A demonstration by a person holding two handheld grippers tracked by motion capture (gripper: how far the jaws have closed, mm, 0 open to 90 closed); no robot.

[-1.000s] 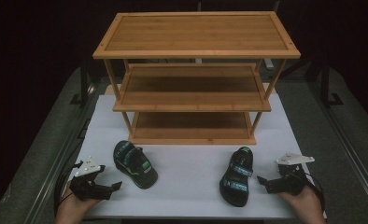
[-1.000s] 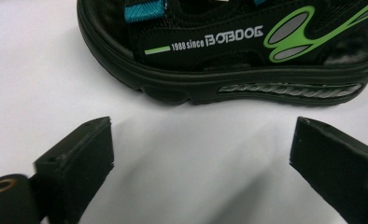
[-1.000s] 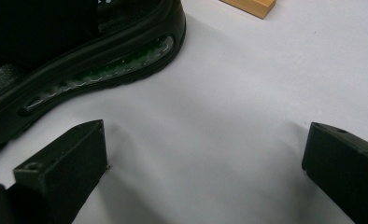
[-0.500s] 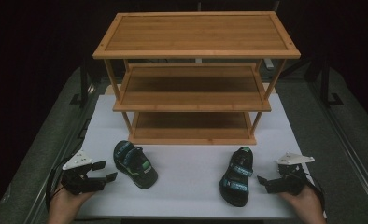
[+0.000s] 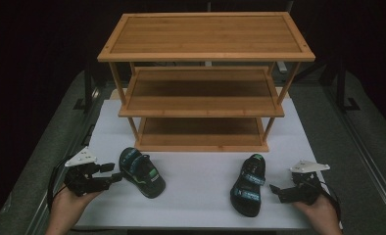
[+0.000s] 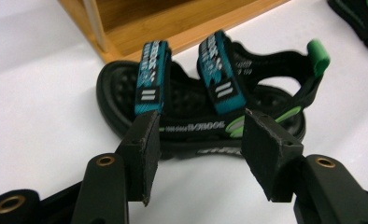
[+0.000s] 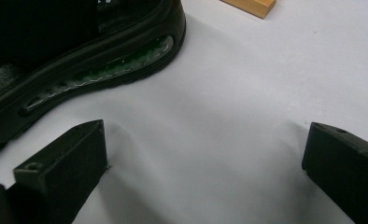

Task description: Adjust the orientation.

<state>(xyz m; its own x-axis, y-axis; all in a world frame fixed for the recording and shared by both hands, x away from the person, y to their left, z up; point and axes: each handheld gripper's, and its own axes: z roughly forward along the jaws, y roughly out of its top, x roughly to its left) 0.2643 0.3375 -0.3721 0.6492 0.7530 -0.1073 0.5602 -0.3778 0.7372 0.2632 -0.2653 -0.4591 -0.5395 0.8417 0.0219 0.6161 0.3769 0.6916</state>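
White sheeting covers the surface (image 5: 201, 196), with darkness all around it. From the fingers outward: the left gripper (image 6: 201, 140) holds its fingers (image 6: 145, 144) apart, flat black pads with nothing between them, aimed at the side of the left sandal (image 6: 201, 100) that lies just ahead of them on the sheet. The right gripper (image 7: 205, 154) also has its fingers (image 7: 65, 168) spread wide over bare white, the right sandal (image 7: 74, 60) lying close off to one side of them, not touched.

From the high view both sandals rest flat in front of the wooden rack (image 5: 203, 83), the left sandal (image 5: 142, 171) angled, the right sandal (image 5: 250, 183) pointing roughly toward the rack, well apart from each other. The left gripper (image 5: 113, 177) sits just beside its sandal; the right gripper (image 5: 274, 190) is near its own.

To grasp well, I would judge the left fingers should slide on until they straddle the sole's edge or a strap, then close firmly, since the foam sole looks soft and the woven teal straps would flex. The sandals are black rubbery foam with dimpled footbeds, green heel tabs and a translucent green insert in the sole; the rack is smooth, pale bamboo-like wood with three rimmed shelves
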